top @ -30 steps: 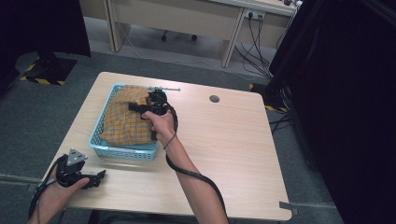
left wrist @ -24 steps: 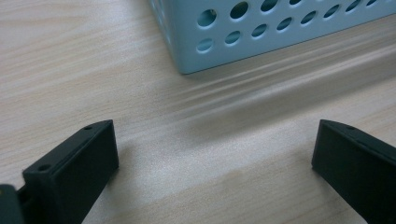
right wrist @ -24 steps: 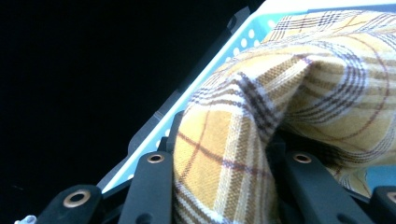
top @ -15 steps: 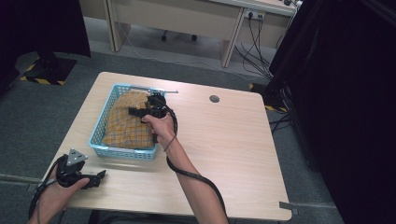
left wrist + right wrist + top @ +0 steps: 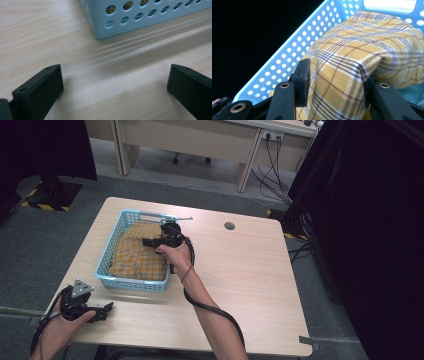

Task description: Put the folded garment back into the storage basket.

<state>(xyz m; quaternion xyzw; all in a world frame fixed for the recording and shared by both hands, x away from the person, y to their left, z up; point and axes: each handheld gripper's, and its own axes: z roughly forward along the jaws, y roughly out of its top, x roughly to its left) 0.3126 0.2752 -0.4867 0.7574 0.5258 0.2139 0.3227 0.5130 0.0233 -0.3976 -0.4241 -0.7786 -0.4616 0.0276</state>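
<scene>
A yellow plaid cloth (image 5: 135,256) lies bunched in a light blue perforated basket (image 5: 131,283) on the left half of the wooden table. My right gripper (image 5: 150,241) reaches into the basket from the right, low over the cloth. In the right gripper view a raised fold of the cloth (image 5: 362,45) stands between the jaws of this gripper (image 5: 335,72). These jaws have just been opening, and the fold sits loosely in the gap. My left gripper (image 5: 107,309) rests open on the table near the front left corner. Its jaws (image 5: 115,77) stand wide apart over bare wood.
The basket's near corner (image 5: 140,22) is just ahead of the left gripper. The basket's holed side wall (image 5: 294,50) rises left of the right jaws. A round cable hole (image 5: 229,226) sits at the table's back. Desks and cables stand beyond the table.
The right gripper has shifted only slightly over the cloth in the basket. The left hand and its gripper have stayed where they were.
</scene>
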